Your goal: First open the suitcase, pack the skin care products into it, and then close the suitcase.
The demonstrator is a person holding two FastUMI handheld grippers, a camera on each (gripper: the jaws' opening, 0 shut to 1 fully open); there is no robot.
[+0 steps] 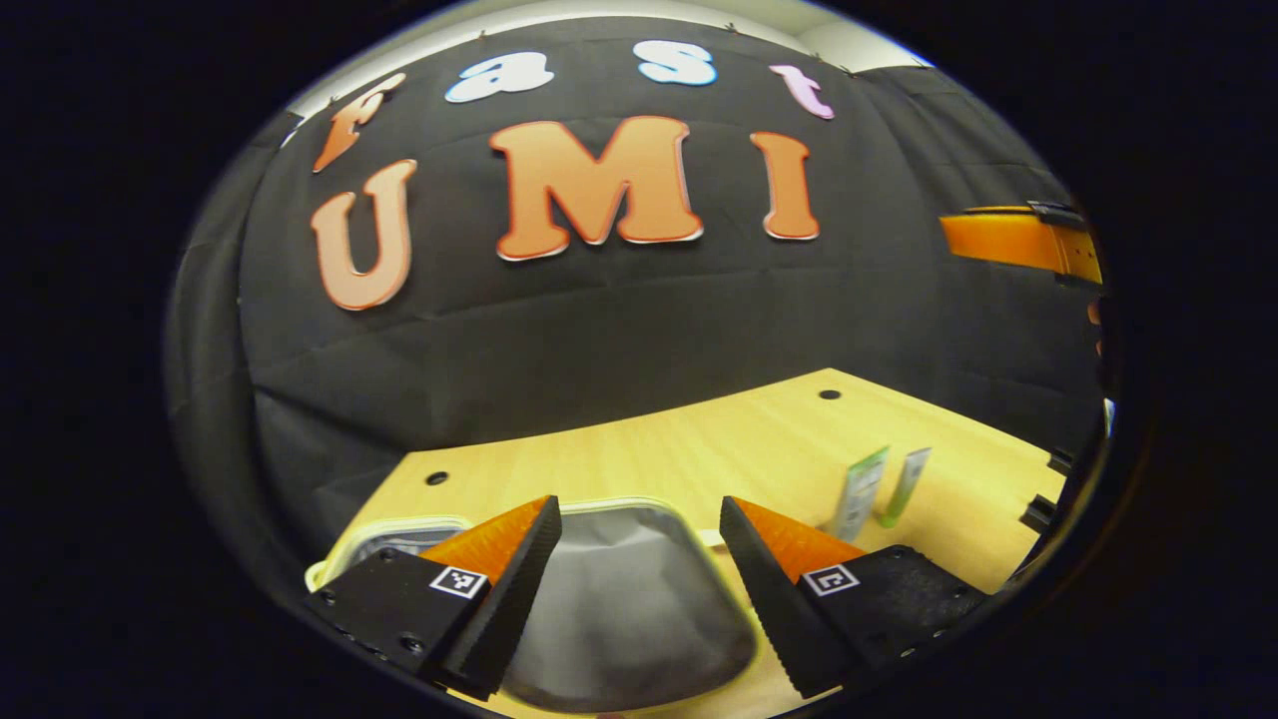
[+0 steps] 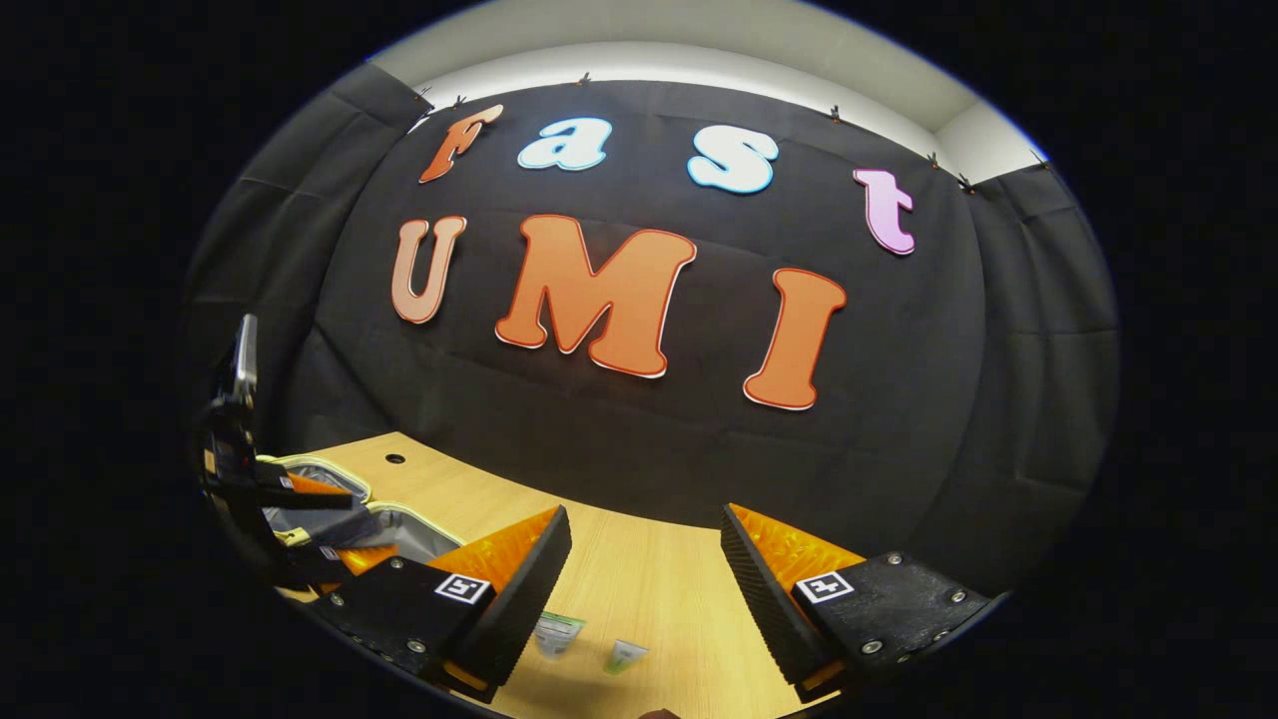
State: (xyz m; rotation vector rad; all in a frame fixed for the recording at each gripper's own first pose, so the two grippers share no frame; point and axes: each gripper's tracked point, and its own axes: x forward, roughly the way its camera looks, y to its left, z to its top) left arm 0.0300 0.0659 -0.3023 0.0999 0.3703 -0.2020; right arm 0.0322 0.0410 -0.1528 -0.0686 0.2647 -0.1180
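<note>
Open suitcase (image 1: 629, 609) apparently empty; two tubes (image 1: 884, 489) outside.

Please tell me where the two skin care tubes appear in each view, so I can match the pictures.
Left gripper view: the two skin care tubes stand on the wooden table, right of centre, beyond the right finger.
Right gripper view: the tubes are at the bottom edge, between the fingers.
Shared landmark: the open suitcase, bottom centre in the left view, at far left in the right view.
</note>
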